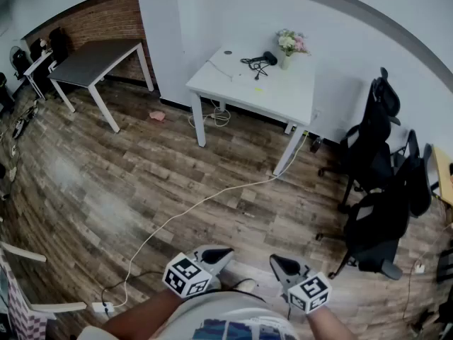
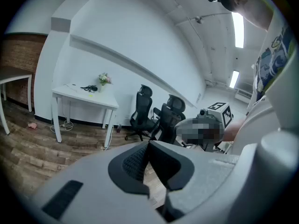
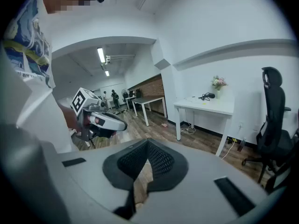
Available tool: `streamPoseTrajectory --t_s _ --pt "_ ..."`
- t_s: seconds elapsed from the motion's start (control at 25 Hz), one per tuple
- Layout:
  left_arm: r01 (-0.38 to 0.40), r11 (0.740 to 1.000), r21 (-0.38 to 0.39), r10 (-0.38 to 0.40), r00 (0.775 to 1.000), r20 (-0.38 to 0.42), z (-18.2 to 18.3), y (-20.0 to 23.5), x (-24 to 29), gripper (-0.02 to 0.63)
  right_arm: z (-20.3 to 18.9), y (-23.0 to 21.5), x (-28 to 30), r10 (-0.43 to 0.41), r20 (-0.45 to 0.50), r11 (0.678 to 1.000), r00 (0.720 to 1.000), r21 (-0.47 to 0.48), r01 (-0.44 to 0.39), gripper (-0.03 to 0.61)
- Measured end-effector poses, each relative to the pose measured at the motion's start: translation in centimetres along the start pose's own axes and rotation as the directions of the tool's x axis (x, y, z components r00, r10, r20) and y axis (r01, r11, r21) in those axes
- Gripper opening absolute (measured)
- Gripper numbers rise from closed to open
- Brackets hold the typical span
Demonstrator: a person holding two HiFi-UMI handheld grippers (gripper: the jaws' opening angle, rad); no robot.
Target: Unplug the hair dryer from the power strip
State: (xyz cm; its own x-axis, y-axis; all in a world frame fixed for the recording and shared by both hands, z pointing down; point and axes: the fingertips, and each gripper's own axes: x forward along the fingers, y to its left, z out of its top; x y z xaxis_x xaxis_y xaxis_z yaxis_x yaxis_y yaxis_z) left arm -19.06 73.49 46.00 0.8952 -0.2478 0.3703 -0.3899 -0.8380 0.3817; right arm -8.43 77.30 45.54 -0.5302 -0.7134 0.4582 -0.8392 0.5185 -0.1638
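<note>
Your left gripper (image 1: 218, 255) and right gripper (image 1: 282, 263) hung close to your body above the wooden floor (image 1: 141, 183), each with its fingers pressed together on nothing. Far ahead of you, the hair dryer (image 1: 269, 57) lay near the back edge of the white table (image 1: 297, 98), beside the flowers (image 1: 291, 44).

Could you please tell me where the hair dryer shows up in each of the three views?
Head view: the hair dryer lies top centre, on the white table.
Left gripper view: the hair dryer is small, left of centre.
Right gripper view: the hair dryer is right of centre.
Shared landmark: the flowers beside it.
</note>
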Motion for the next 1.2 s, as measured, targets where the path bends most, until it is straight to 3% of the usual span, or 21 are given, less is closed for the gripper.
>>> streamPoseTrajectory --t_s 0.32,0.52,0.8,0.92,1.0,1.2 --pt "-0.008 1.0 0.005 0.008 1.0 0.029 -0.4 2.6 -2.9 0.003 0.4 2.4 3.1 0.011 0.009 0.999 1.0 -0.048 -0.01 -0.002" --pt "-0.014 1.0 -0.002 0.014 0.999 0.035 -1.4 3.5 -4.7 0.003 0.4 4.5 4.5 0.016 -0.01 1.0 1.0 -0.025 -0.017 -0.002" --pt "-0.082 0.997 0.006 0.081 0.996 0.045 -2.3 5.9 -6.5 0.005 1.3 6.3 7.1 0.062 0.029 0.997 0.998 -0.039 -0.06 0.002" --pt "-0.1 0.995 -0.005 0.1 0.994 0.049 -1.9 7.2 -6.1 0.005 1.6 5.4 8.5 0.075 0.025 0.996 0.997 -0.044 -0.074 0.003" --pt "-0.115 0.993 -0.015 0.116 0.992 0.055 -1.2 8.4 -5.3 0.005 1.7 3.9 9.7 0.071 0.017 0.997 0.997 -0.043 -0.07 0.056" --pt "-0.134 0.991 -0.022 0.135 0.99 0.052 1.4 11.7 -2.9 0.005 3.5 -0.1 12.9 0.094 0.016 0.995 0.995 -0.042 -0.093 0.052"
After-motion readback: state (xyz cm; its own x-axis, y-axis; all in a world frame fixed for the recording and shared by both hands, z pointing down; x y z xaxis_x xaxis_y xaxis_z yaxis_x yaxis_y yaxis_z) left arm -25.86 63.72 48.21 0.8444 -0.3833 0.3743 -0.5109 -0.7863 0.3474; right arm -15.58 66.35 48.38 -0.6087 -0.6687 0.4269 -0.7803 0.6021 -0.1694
